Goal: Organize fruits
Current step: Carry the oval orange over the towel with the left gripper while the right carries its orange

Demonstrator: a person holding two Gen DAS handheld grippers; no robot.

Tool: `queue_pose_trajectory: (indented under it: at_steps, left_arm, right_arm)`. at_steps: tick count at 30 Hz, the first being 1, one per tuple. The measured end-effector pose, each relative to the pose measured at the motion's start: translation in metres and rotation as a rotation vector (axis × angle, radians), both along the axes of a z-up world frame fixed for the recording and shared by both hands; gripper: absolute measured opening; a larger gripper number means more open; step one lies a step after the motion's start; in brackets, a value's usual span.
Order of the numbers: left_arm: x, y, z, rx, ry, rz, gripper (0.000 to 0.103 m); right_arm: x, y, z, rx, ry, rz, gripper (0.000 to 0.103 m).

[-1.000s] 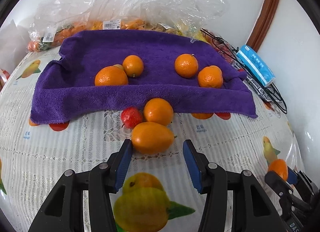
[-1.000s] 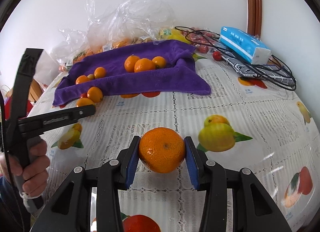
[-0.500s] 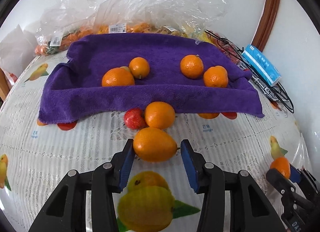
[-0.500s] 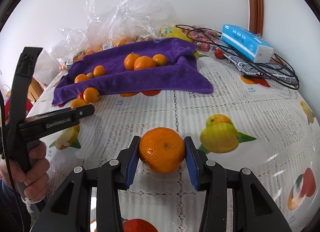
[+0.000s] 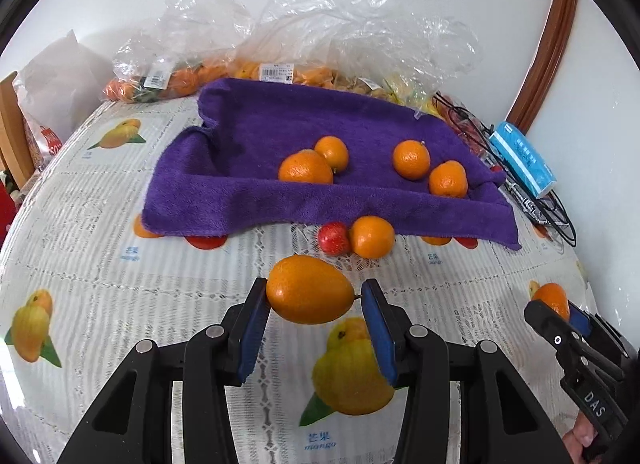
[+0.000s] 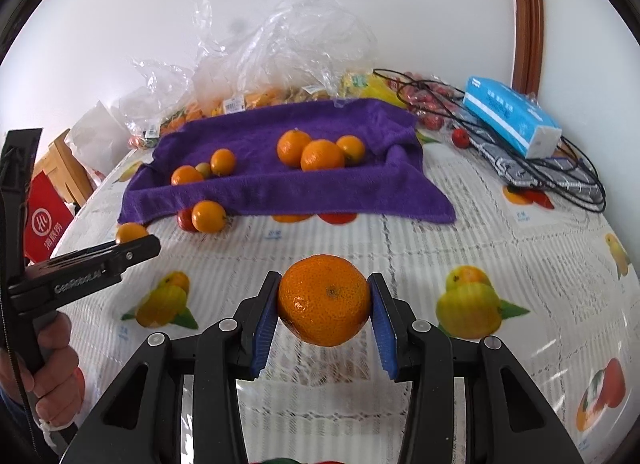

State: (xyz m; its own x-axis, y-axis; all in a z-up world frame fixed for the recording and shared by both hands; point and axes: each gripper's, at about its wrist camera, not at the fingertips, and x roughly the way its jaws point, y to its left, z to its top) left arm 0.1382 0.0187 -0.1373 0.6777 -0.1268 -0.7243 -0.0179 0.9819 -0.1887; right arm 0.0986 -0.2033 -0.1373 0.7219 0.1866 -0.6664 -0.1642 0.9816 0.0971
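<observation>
Your left gripper (image 5: pixel 314 302) has its blue pads (image 5: pixel 253 330) closed on an egg-shaped orange fruit (image 5: pixel 310 290), which sits at the fingertips with its long axis running from one pad to the other and appears raised above the tablecloth (image 5: pixel 100 264). Just ahead of the fingertips, a small red fruit (image 5: pixel 333 239) and a round orange (image 5: pixel 372 237) lie touching each other at the near edge of the purple towel (image 5: pixel 260 200). Farther ahead, four oranges rest on the towel, two left of the finger line and two right of it. Your right gripper (image 6: pixel 325 304) grips a round tangerine (image 6: pixel 325 300) between both pads, held at the fingertips with its dimpled end facing the camera. Ahead and to the left of these fingers lies the same towel (image 6: pixel 320 188) with more oranges on it. Clear plastic bags (image 5: pixel 320 24) of fruit lie beyond the towel. A blue tissue pack (image 6: pixel 512 120) lies ahead and to the right, on a tangle of black cables (image 6: pixel 576 180).
</observation>
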Motion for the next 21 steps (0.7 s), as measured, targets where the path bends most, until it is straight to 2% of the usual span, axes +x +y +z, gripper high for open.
queue_pose_trajectory:
  at_steps: [10,21]
  left_arm:
    - [0.009,0.031,0.034,-0.032,-0.054,0.05,0.044]
    - [0.032,0.042,0.073,0.001,-0.105,0.074,0.044]
  right_arm:
    - [0.029,0.02,0.04,0.001,-0.052,0.013,0.043]
    - [0.056,0.041,0.084,0.004,-0.128,0.038,0.043]
